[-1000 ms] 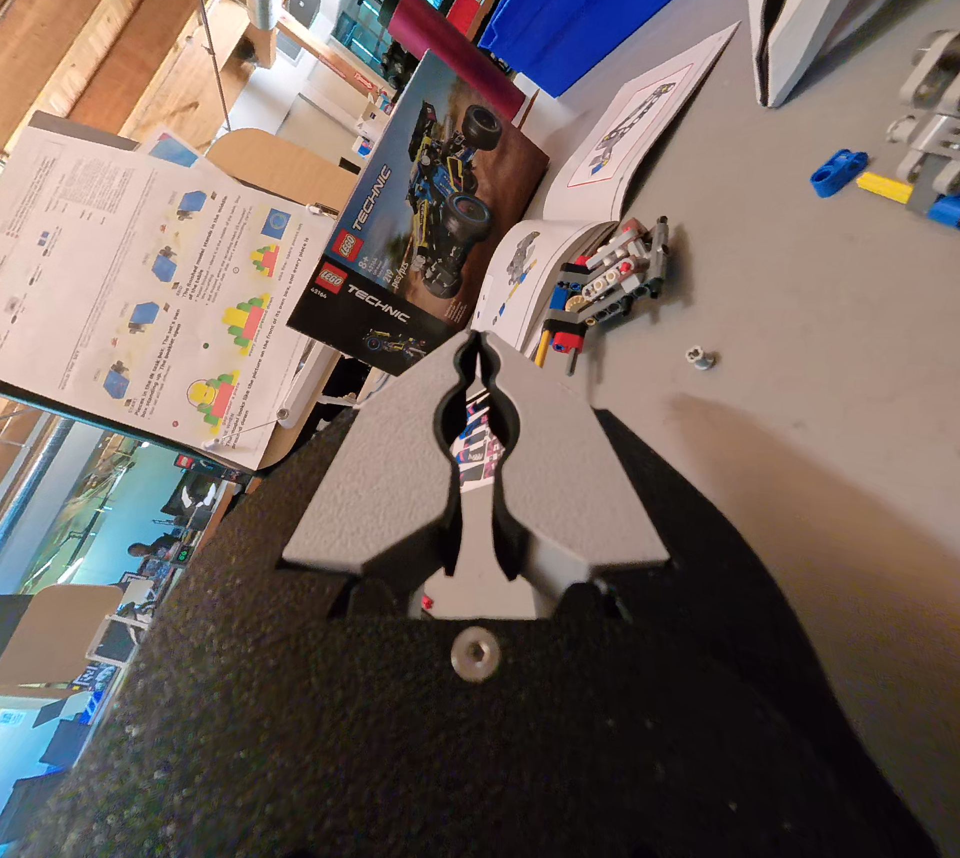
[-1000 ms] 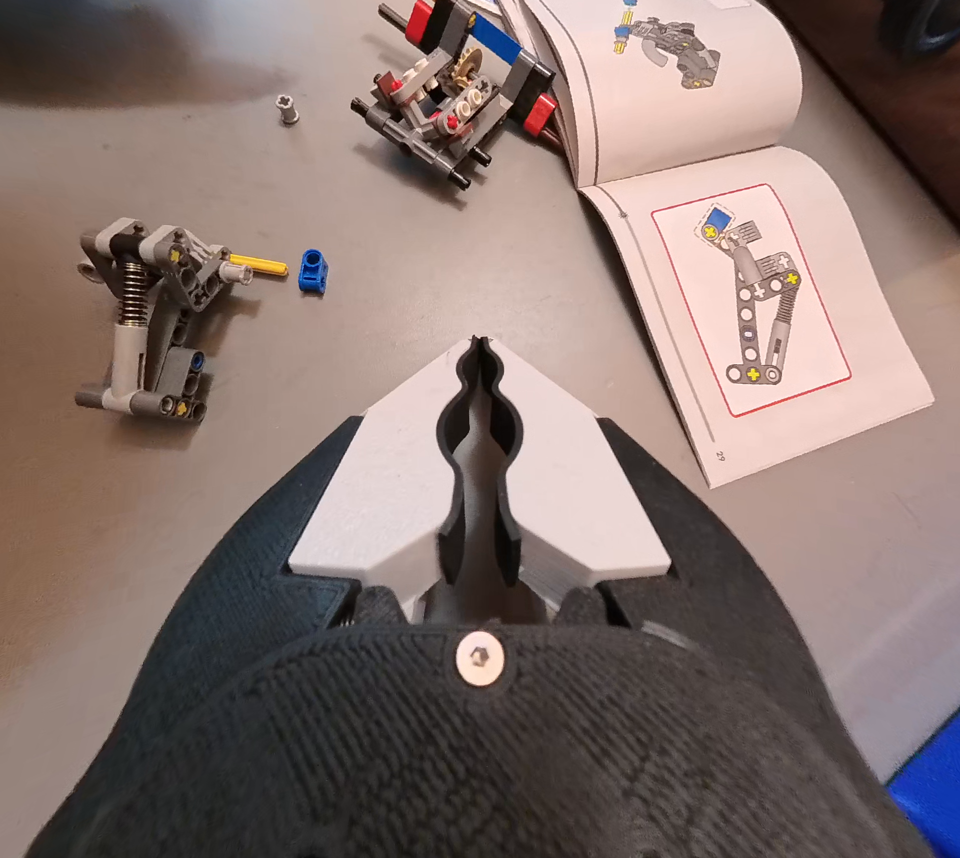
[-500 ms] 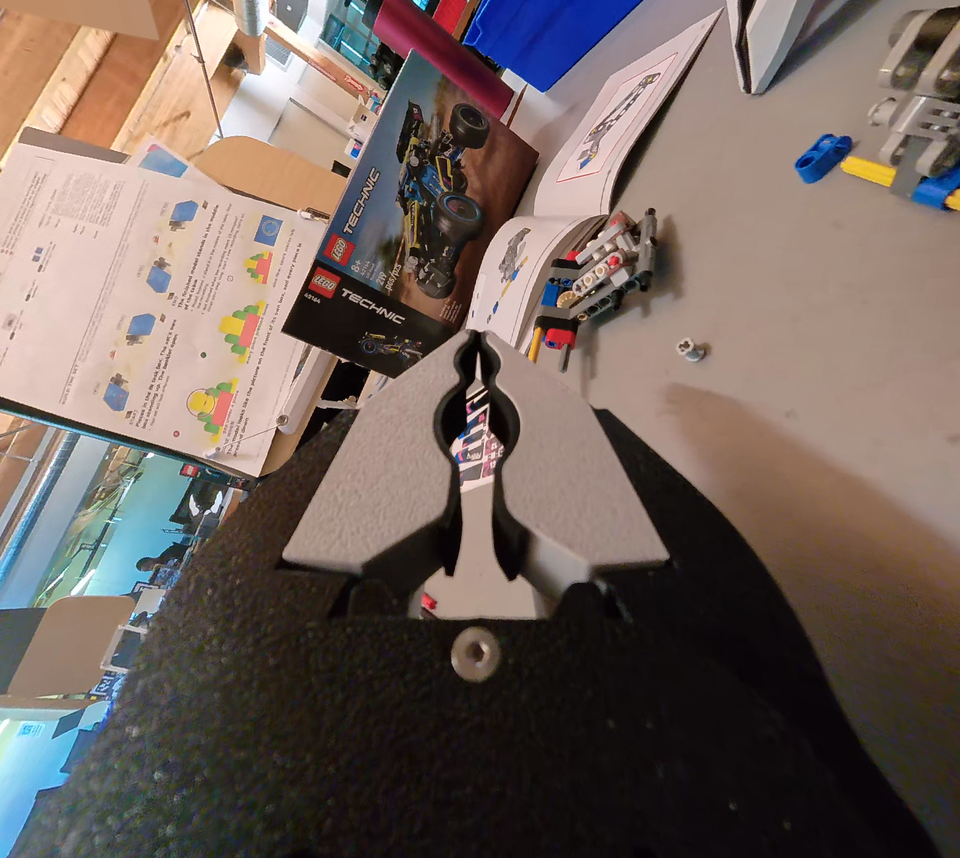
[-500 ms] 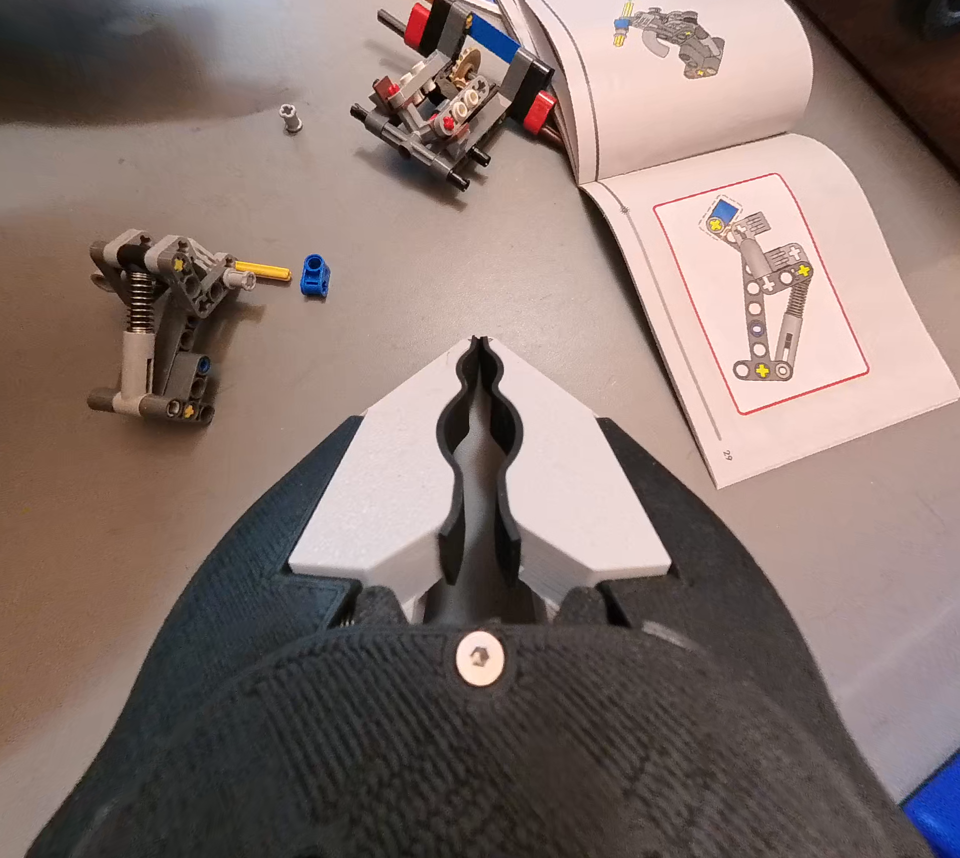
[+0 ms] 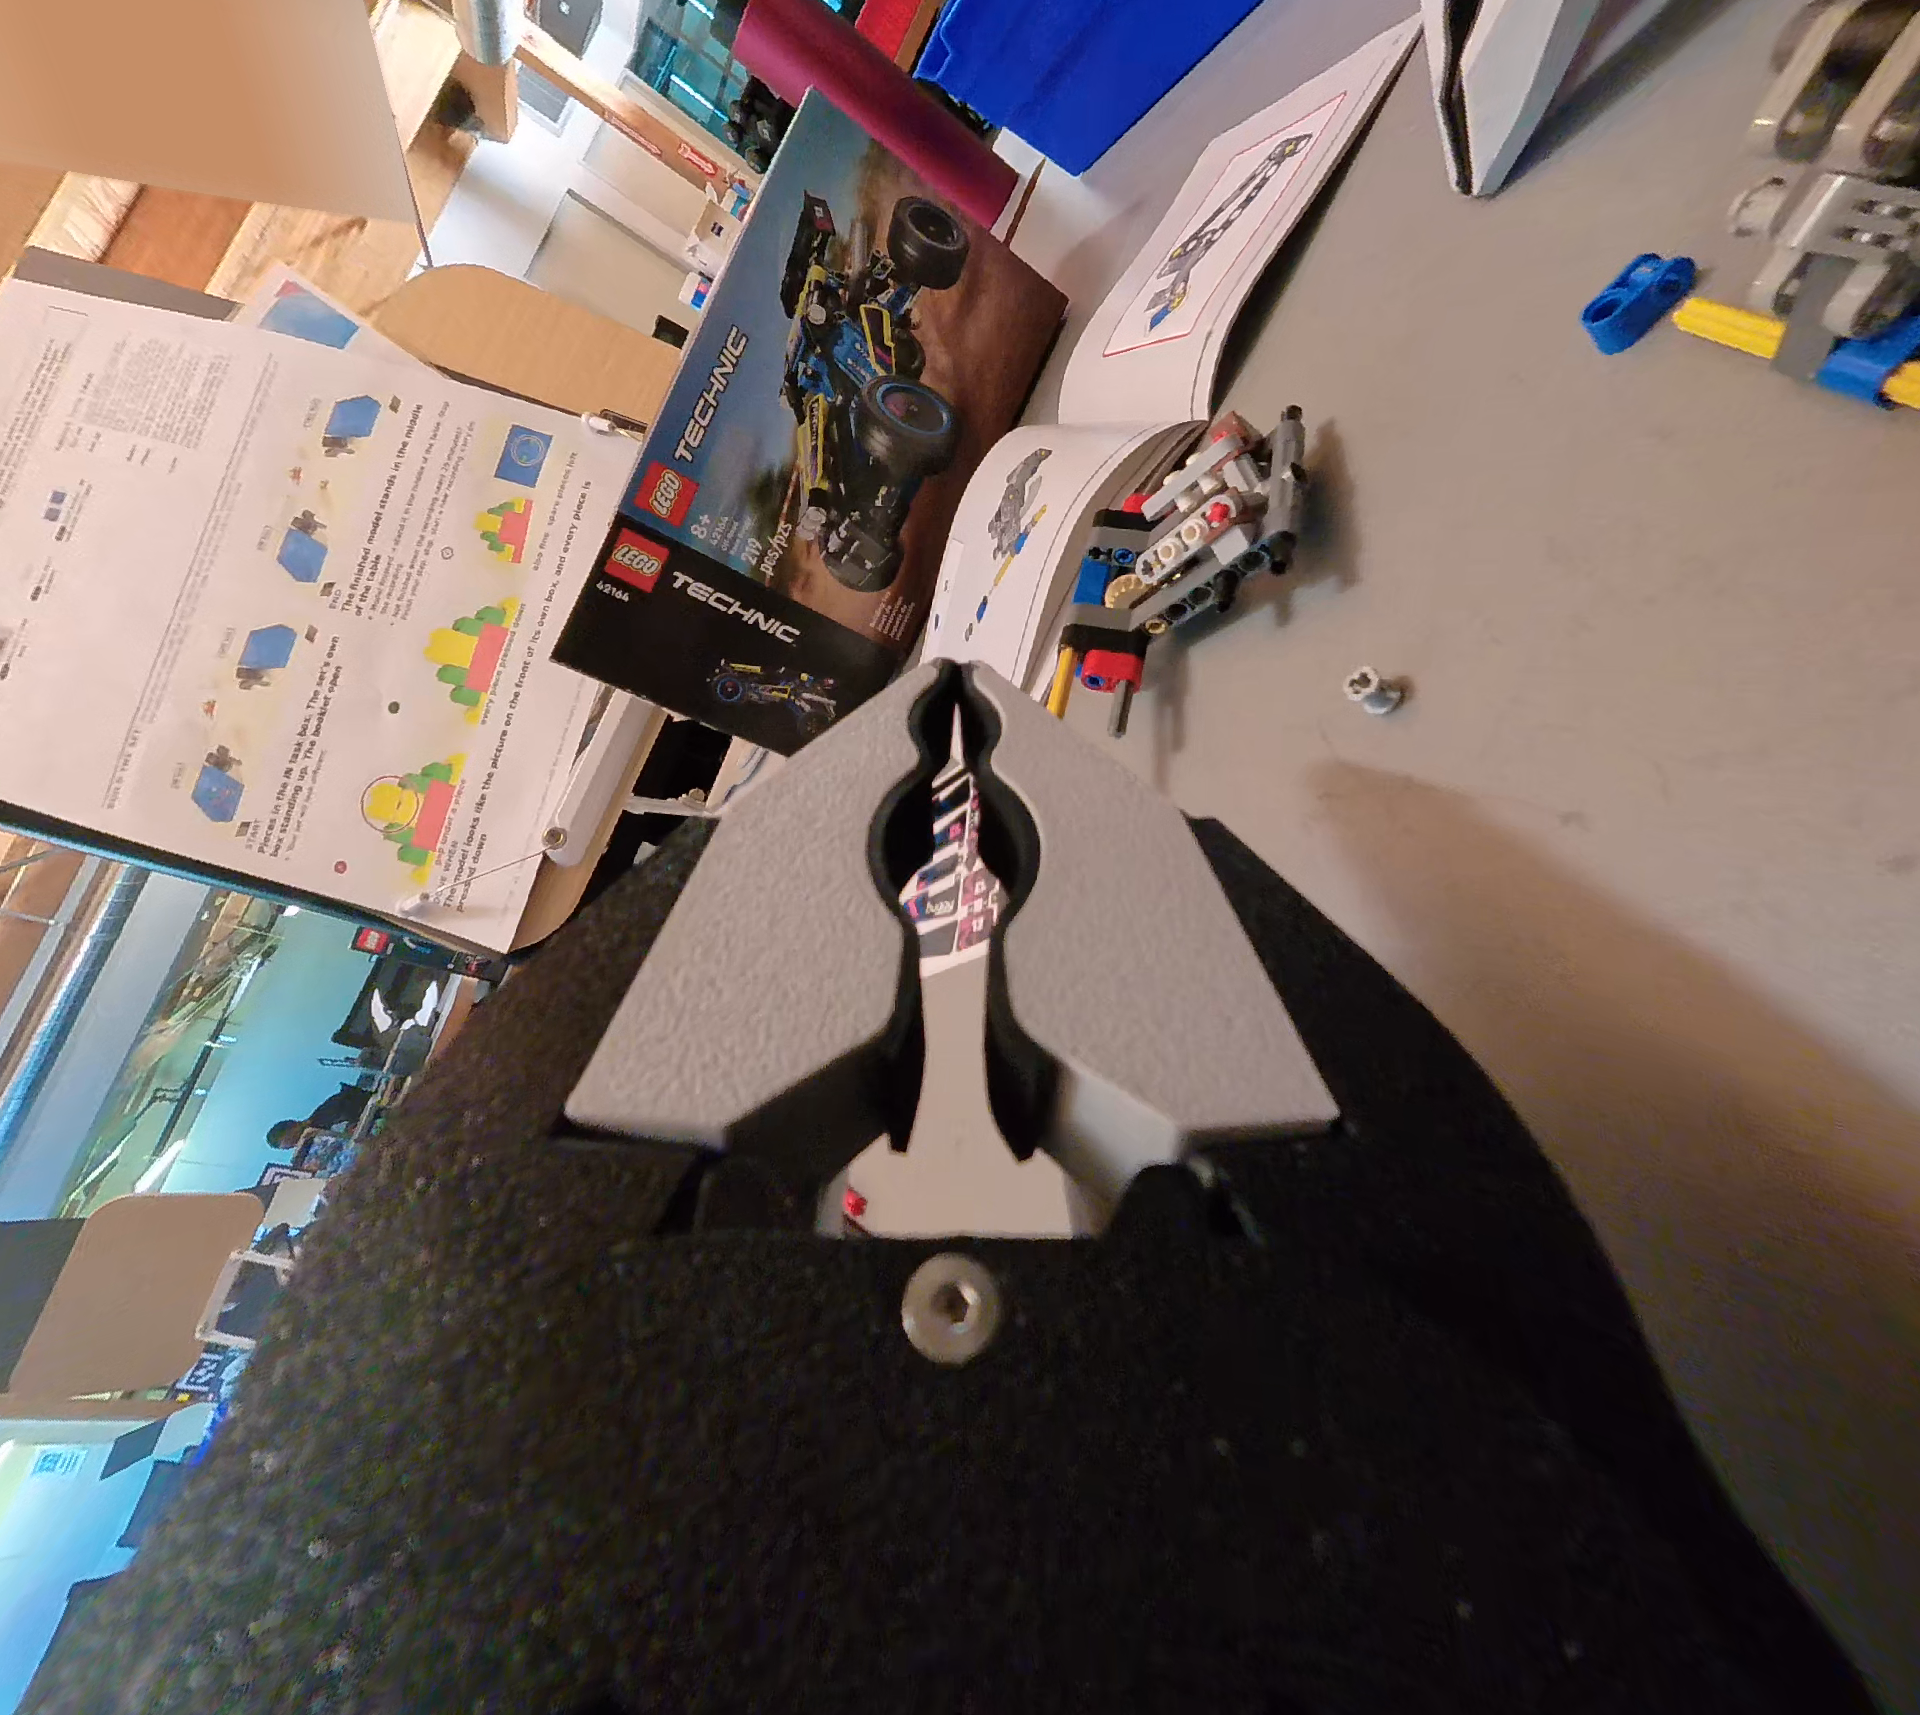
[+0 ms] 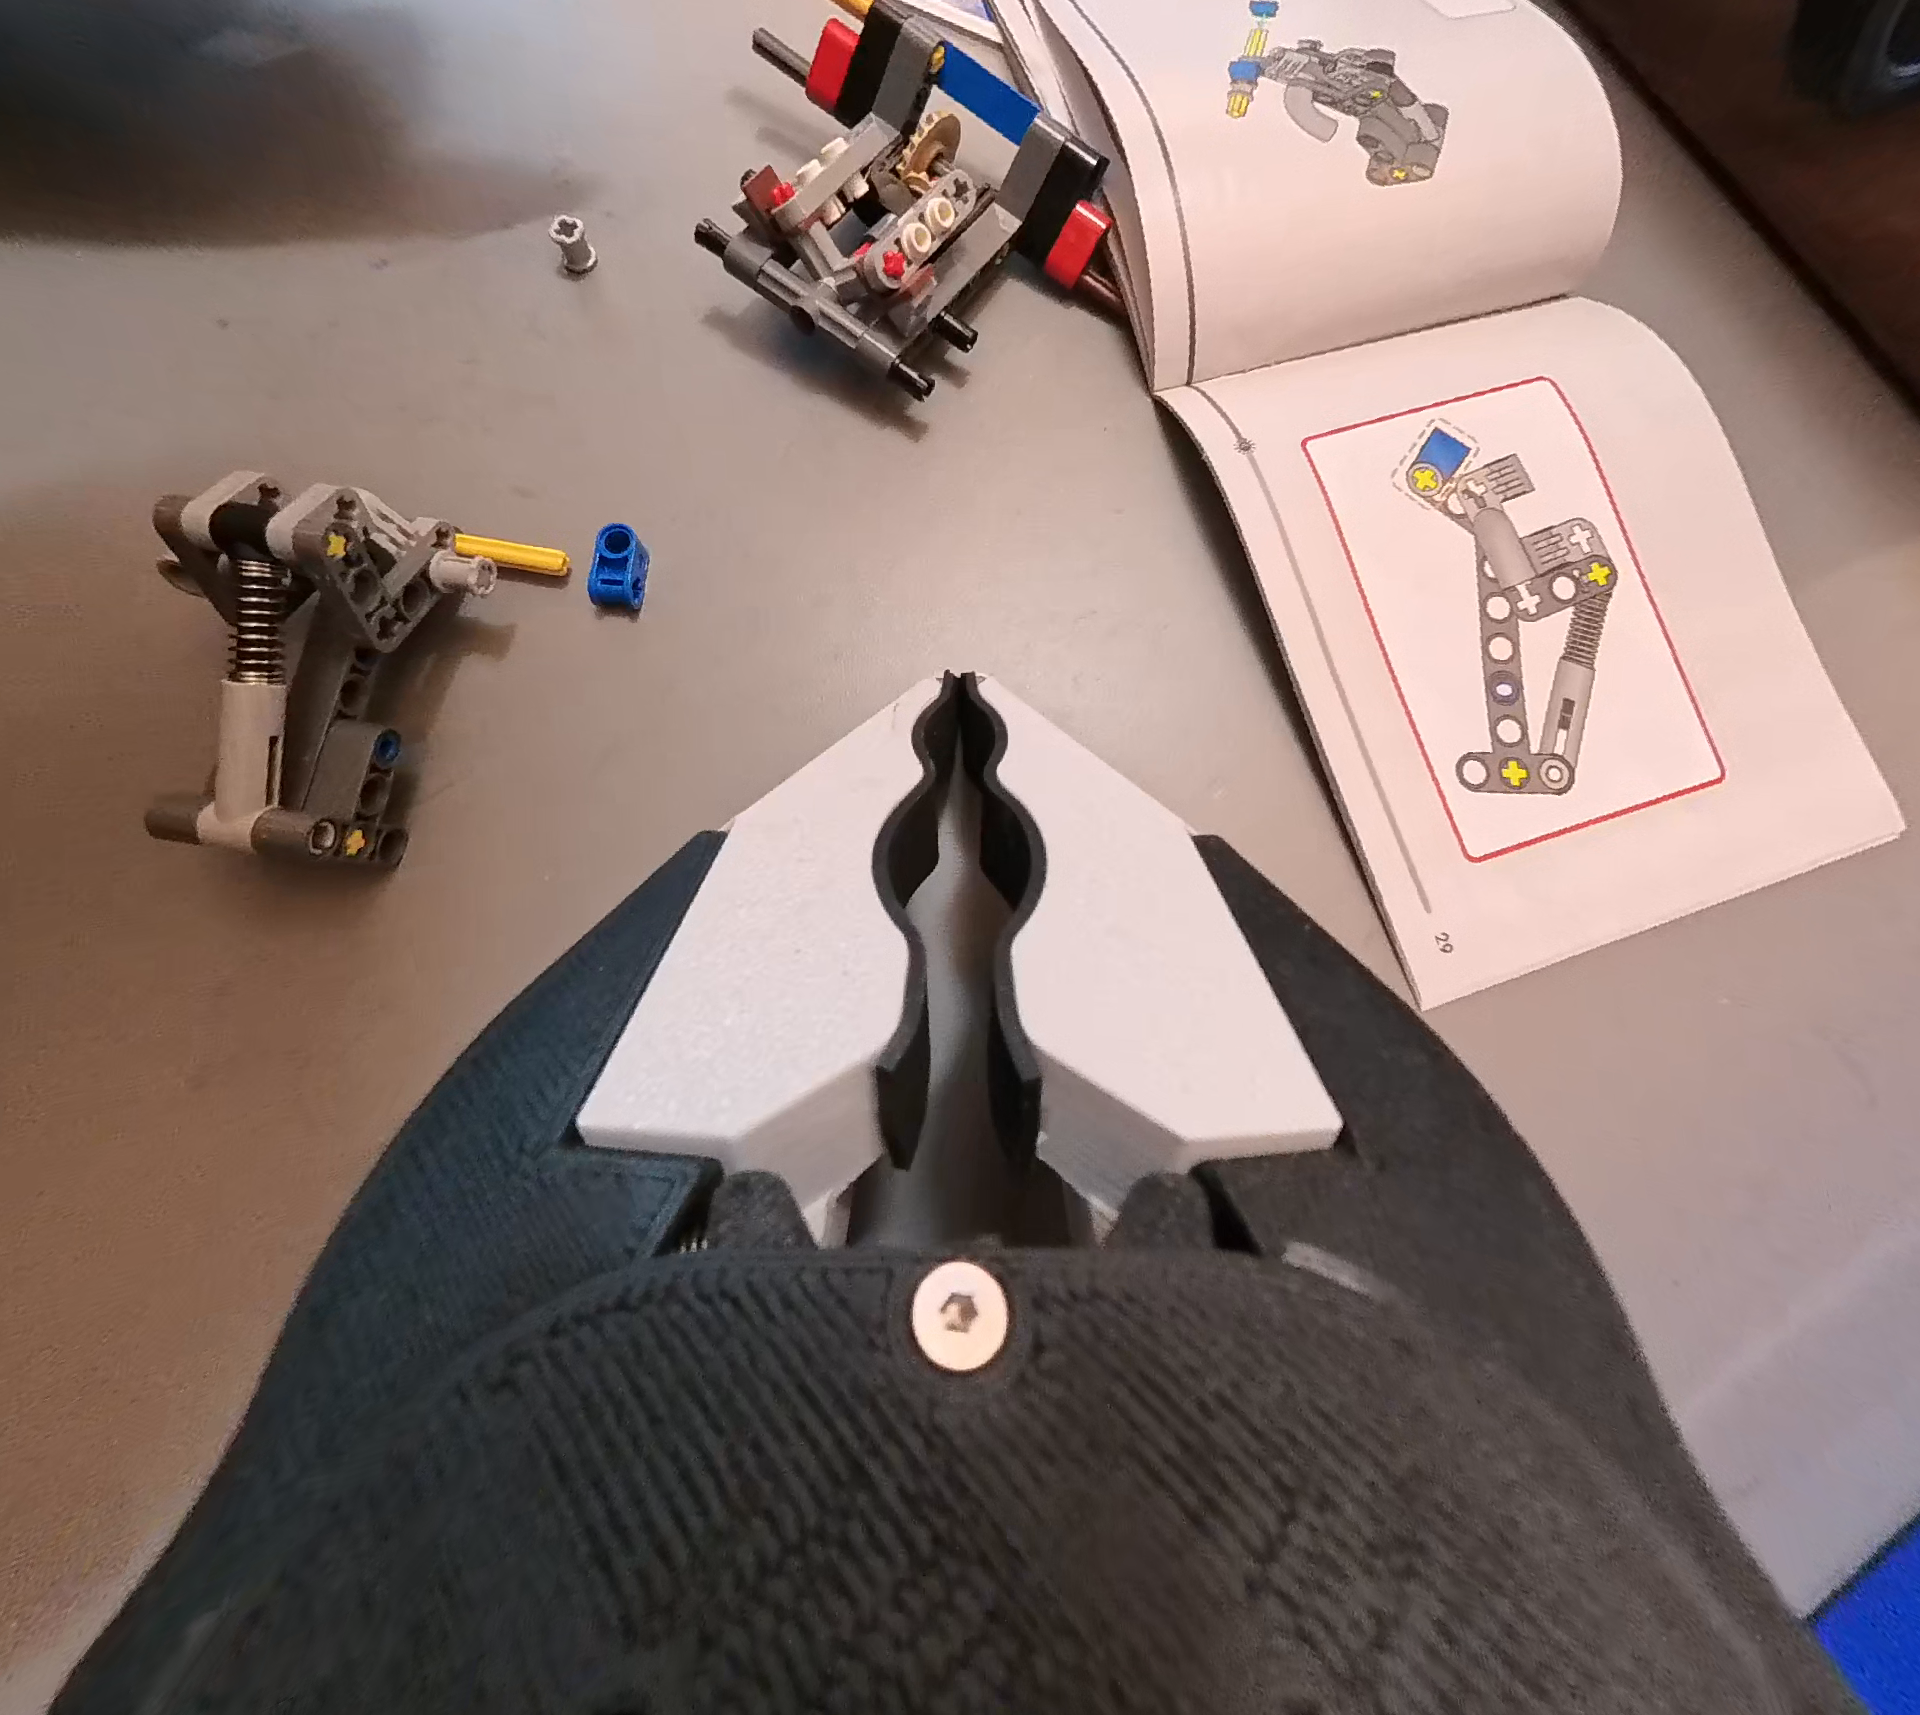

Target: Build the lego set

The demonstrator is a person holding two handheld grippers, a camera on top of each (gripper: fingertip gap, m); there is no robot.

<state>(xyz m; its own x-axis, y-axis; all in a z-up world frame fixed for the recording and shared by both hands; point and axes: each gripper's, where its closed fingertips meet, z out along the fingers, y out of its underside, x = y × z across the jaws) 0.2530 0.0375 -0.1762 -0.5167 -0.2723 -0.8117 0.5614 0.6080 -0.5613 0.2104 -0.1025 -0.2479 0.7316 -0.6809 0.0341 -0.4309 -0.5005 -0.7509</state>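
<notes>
Both grippers are seen empty right now: the right gripper [image 6: 961, 680] is clenched tip to tip with nothing between, hanging over bare table, and the left gripper [image 5: 951, 676] is closed down to a sliver at the tips too, nothing pinched.

Everything's placed here off the open instruction booklet [image 6: 1475, 522]. The bigger chassis build [image 6: 894, 200] is parked right against the booklet's left edge, touching the pages. Well to the left of the booklet, the shock-absorber sub-assembly [image 6: 301, 668] is lying flat on the gray table [image 6: 935, 522], with a yellow axle [image 6: 514, 553] sticking out and a loose blue connector [image 6: 620, 566] just beside that axle's tip. A small gray bush [image 6: 571, 244] is left loose just beside the chassis.

Handling-wise, it's all probably light, hard, slick plastic, so the blue connector would likely be best pinched across its flat sides, not the rounded ends, or it could squirt out. The spring assembly is hinged and will probably flop; the stiff dark beam should be grabbed, not the coil.
</notes>
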